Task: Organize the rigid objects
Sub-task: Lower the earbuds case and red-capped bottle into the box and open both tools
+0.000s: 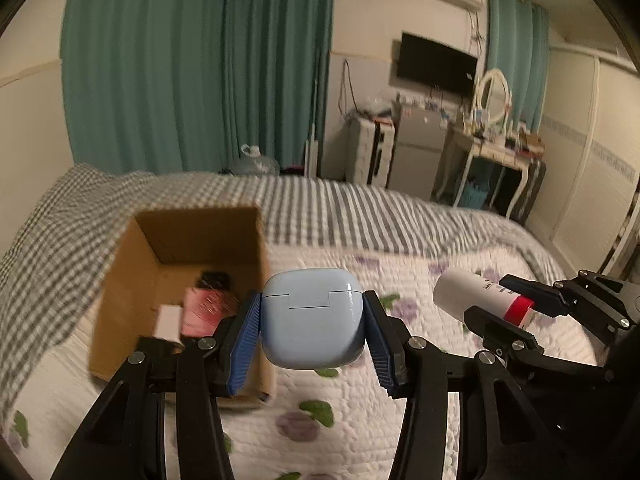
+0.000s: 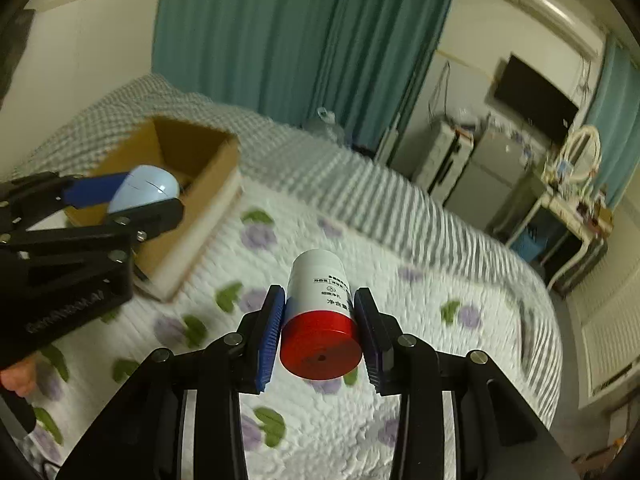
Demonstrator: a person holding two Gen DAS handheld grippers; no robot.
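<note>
My left gripper (image 1: 312, 316) is shut on a light blue earbud case (image 1: 314, 316) and holds it in the air at the right rim of an open cardboard box (image 1: 192, 236) on the bed. The same case (image 2: 144, 190) and left gripper (image 2: 128, 200) show in the right wrist view, over the box (image 2: 208, 184). My right gripper (image 2: 320, 320) is shut on a white bottle with a red cap (image 2: 320, 308), held above the quilt to the right of the box. The bottle (image 1: 476, 294) and right gripper (image 1: 508, 300) also show in the left wrist view.
The box holds a pink packet (image 1: 204, 310), a white piece (image 1: 168, 320) and a dark item (image 1: 214, 278). The bed has a white floral quilt (image 2: 360, 408) and a grey checked blanket (image 1: 48, 216). Teal curtains, a fridge and a dressing table (image 1: 492, 148) stand beyond.
</note>
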